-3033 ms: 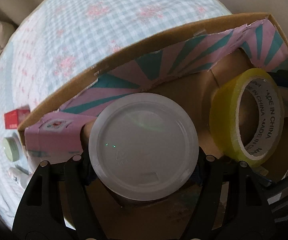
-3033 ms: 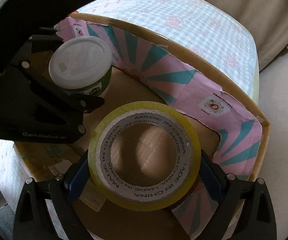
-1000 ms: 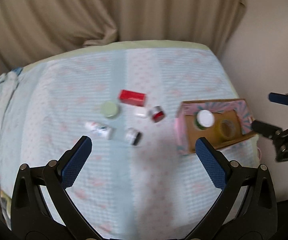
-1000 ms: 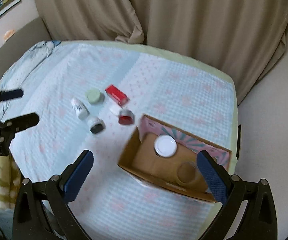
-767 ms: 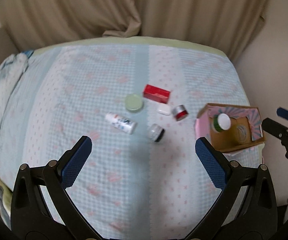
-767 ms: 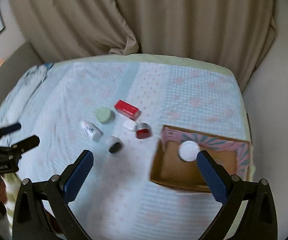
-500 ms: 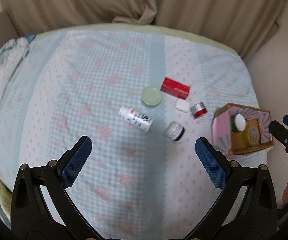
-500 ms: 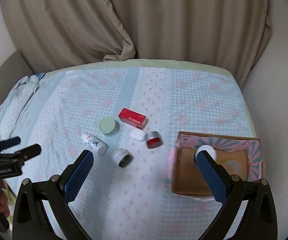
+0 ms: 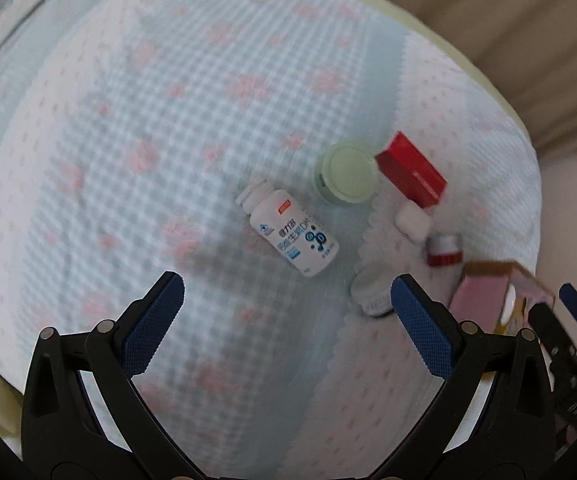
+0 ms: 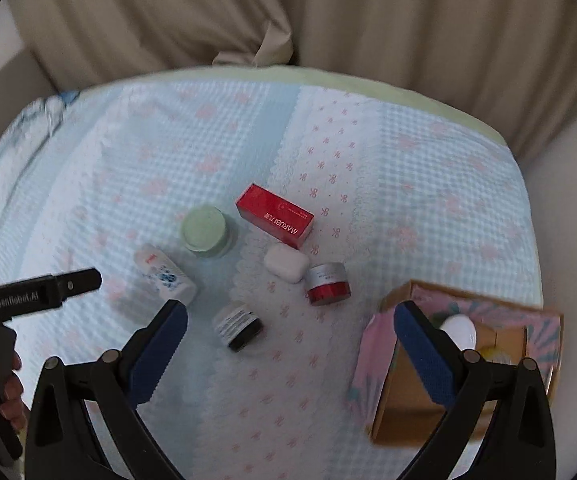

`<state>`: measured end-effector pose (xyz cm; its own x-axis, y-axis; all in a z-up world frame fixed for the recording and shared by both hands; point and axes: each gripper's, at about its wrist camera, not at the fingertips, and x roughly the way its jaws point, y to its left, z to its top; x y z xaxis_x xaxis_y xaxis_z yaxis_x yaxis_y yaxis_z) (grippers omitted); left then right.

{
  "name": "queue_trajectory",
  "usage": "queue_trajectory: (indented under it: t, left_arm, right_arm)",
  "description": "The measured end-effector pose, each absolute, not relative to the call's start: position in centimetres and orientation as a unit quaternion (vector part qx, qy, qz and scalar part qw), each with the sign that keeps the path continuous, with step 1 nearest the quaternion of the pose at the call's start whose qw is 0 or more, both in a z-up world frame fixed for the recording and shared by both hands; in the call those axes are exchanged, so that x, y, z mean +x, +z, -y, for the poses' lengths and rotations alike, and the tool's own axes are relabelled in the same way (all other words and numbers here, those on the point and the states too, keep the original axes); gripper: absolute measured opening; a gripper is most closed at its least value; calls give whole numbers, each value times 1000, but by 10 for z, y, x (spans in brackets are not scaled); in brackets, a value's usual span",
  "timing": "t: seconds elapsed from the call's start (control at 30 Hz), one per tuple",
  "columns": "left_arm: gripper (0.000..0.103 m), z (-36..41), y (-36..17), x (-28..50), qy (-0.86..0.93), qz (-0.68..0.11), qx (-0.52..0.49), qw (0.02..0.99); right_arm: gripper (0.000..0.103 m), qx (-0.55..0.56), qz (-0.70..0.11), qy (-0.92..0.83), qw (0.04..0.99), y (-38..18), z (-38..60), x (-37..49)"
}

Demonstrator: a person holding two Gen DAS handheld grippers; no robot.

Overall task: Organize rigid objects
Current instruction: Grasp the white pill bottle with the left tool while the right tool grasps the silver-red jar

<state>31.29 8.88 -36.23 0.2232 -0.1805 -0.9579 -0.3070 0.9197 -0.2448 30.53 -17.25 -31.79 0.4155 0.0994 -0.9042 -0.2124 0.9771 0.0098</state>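
Bedspread (image 10: 428, 184) holds 6 loose items we count: 1 bottle (image 10: 166, 276), 3 jars, 1 red carton (image 10: 274, 215), 1 white case (image 10: 286, 262); box (image 10: 380, 360) at 4 o'clock. Left gripper (image 9: 288, 312) and right gripper (image 10: 290, 334) gape wide, empty.

- Your left gripper (image 9: 286, 308) hangs above the bed (image 9: 168, 120), fingers spread wide, holding nothing.
- Your right gripper (image 10: 290, 334) hangs above the same bed, fingers likewise spread and empty.

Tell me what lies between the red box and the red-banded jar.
In the right wrist view, a small white case lies between the red box and the red-banded jar.
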Motion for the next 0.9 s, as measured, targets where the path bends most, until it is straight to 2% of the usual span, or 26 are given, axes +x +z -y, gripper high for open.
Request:
queue_trajectory:
  t: [0.47,0.57,0.67,0.73,0.77,0.9]
  left_arm:
    - [97,-89,-474,361,136,-657,-305,676]
    - [97,-89,-487,363,151,-658,-311,669]
    - [89,-85,-499,365,162,-661,-309,665]
    - [88,-83,-507,366,168,-664,-311,659]
    - [88,-81,-507,367,172,-663,-310,659]
    - [87,-71,-510,369,180,-661,-296,666]
  right_arm:
    - [103,-149,-630,155,746,-437,168,395]
    - [98,-152,-657,168,719,-460,169,406]
    - [97,-172,-676,166,697,-481,169,412]
    - [93,-175,-691,162,683,-494,172,415]
    - [86,-172,-698,161,676,-499,174,416]
    - [72,-162,-719,159,657,-513,178,416]
